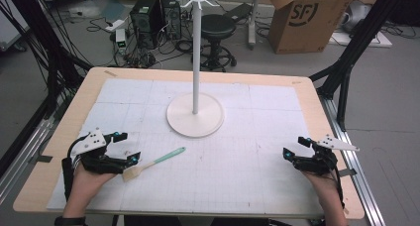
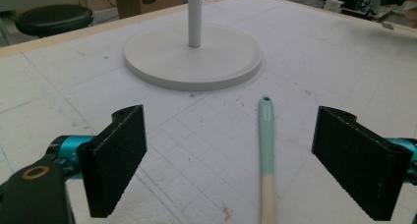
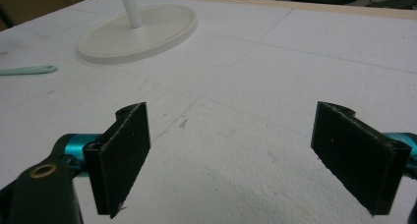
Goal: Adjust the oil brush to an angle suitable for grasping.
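Right now my left gripper (image 1: 125, 147) sits low at the near-left part of the white gridded foam mat (image 1: 257, 176) with its jaws spread wide, and the mint-green and cream silicone spatula (image 1: 154, 163) lies flat on the mat between them, touched by neither. In the left gripper view the spatula's handle (image 2: 266, 140) runs up the gap a little nearer the right-hand jaw, its tip with the small hanging hole pointing toward the tall white hook stand (image 1: 196, 118); I judge I've lined the jaws either side of the handle so that closing them would pinch it across its narrow width. From the high view the cream blade end lies close under my left hand, so the grip would land near the heavy end, which should keep the tool from swinging. The stand's round base sits mid-table, well beyond the spatula, and the hooks at the top of its pole are high up, so I read the hole in the handle as the reason for its being there: something to hang on a hook. My right gripper (image 1: 292, 147) rests at the near-right part of the mat, jaws likewise spread apart with nothing between them but bare foam (image 3: 231, 150). It is well apart from both spatula and stand, held out of the way, I think, and free to steady the base if needed.
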A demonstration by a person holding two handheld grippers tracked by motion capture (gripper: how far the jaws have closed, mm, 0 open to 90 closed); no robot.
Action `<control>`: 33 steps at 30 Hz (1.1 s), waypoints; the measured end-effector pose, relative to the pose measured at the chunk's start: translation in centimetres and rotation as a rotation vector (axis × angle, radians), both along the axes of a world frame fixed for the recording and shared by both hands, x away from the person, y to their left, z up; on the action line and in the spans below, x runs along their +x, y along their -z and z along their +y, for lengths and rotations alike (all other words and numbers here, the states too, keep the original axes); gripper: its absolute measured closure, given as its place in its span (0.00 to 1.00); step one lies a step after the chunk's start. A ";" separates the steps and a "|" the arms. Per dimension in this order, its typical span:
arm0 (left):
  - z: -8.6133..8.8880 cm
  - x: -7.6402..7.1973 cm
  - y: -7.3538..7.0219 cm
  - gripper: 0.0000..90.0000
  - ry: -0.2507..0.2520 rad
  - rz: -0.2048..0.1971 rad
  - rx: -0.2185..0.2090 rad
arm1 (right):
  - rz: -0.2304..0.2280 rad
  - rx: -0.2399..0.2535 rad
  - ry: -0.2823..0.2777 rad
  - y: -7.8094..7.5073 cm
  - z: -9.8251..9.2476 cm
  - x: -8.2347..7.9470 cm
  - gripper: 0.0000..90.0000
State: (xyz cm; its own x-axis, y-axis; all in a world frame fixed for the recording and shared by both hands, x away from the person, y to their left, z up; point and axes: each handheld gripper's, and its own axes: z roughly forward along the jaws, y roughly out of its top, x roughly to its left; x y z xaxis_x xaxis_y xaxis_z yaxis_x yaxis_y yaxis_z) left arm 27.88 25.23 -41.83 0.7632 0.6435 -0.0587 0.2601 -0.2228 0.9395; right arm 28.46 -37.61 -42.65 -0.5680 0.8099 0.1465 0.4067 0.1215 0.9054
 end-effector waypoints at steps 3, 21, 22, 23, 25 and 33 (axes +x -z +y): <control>-0.3 0.0 0.2 0.16 0.010 0.007 0.007 | 0.002 -0.001 0.001 0.0 0.0 0.0 0.16; -2.7 -0.2 1.9 0.17 0.061 0.102 0.114 | 0.006 0.003 0.003 0.0 -0.1 0.0 0.16; -2.8 -0.2 2.0 0.18 0.065 0.109 0.116 | 0.004 0.003 0.004 0.0 -0.1 0.0 0.16; -2.8 -0.2 2.0 0.18 0.065 0.109 0.116 | 0.006 0.003 0.004 0.0 -0.1 0.0 0.16; -3.0 -0.2 2.1 0.19 0.073 0.118 0.130 | 0.007 0.001 0.004 0.0 -0.1 0.0 0.16; -3.5 -0.1 2.6 0.28 0.102 0.142 0.167 | 0.008 0.004 0.004 0.0 0.0 0.0 0.16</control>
